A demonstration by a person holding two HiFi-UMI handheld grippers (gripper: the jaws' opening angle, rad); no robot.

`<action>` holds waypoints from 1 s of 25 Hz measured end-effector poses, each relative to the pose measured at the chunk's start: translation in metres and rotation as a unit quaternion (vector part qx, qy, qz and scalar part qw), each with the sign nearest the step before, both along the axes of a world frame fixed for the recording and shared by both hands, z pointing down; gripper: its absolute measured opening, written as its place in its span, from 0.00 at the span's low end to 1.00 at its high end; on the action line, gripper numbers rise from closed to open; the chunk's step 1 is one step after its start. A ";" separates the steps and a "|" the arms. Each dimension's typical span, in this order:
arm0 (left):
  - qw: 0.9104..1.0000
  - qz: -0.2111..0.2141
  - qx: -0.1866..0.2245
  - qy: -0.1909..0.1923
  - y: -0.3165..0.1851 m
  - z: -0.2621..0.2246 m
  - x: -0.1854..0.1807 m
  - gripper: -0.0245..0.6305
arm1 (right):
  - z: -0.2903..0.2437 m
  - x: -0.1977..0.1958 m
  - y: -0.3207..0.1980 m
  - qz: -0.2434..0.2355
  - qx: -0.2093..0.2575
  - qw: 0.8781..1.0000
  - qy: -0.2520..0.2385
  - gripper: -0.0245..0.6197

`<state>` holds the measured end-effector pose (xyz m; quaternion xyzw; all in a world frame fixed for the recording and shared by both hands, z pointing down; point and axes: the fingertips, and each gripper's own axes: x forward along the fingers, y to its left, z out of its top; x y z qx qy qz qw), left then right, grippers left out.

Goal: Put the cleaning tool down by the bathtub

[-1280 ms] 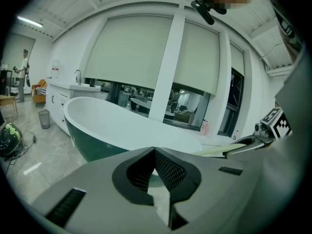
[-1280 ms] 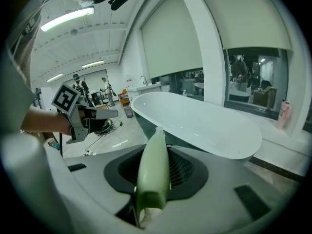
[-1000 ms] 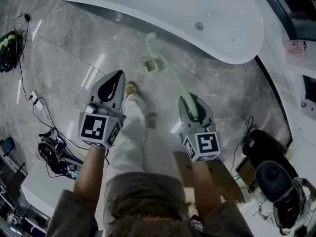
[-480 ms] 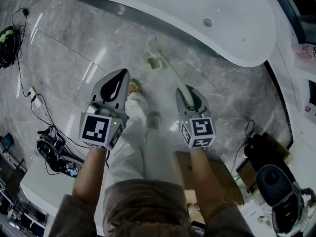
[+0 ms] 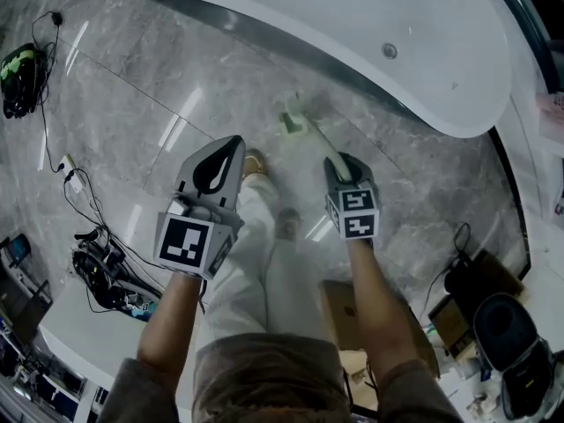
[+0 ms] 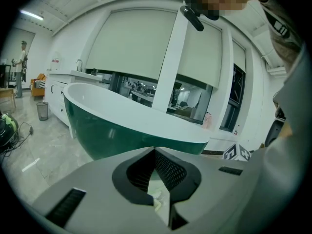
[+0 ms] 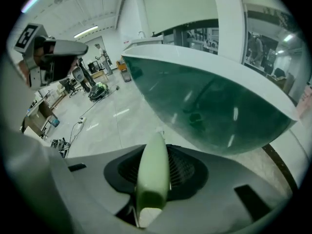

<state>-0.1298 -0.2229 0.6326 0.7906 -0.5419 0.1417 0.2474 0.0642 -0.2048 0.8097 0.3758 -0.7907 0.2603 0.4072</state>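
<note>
My right tongs [image 5: 342, 161] grip the handle of the pale green cleaning tool [image 5: 315, 135]. Its brush head points down at the marble floor [image 5: 176, 77], just beside the near side of the white bathtub [image 5: 352, 25]. My left tongs [image 5: 231, 148] hang closed and empty further left.

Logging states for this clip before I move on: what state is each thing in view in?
bathtub: no water visible inside.
cleaning tool: held by its handle, head pointing down beside the bathtub, not yet released.
right gripper: jaws shut on the cleaning tool's handle.
left gripper: jaws together, nothing between them.
</note>
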 end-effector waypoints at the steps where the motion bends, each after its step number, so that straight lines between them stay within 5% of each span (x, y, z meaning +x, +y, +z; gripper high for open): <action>1: 1.000 0.000 -0.003 -0.002 0.001 0.003 -0.002 0.04 | 0.010 0.000 -0.001 -0.003 -0.008 1.000 0.008 0.22; 25: 0.999 0.014 -0.032 -0.005 0.006 0.031 -0.009 0.04 | 0.116 -0.032 -0.012 -0.065 -0.138 0.978 0.144 0.21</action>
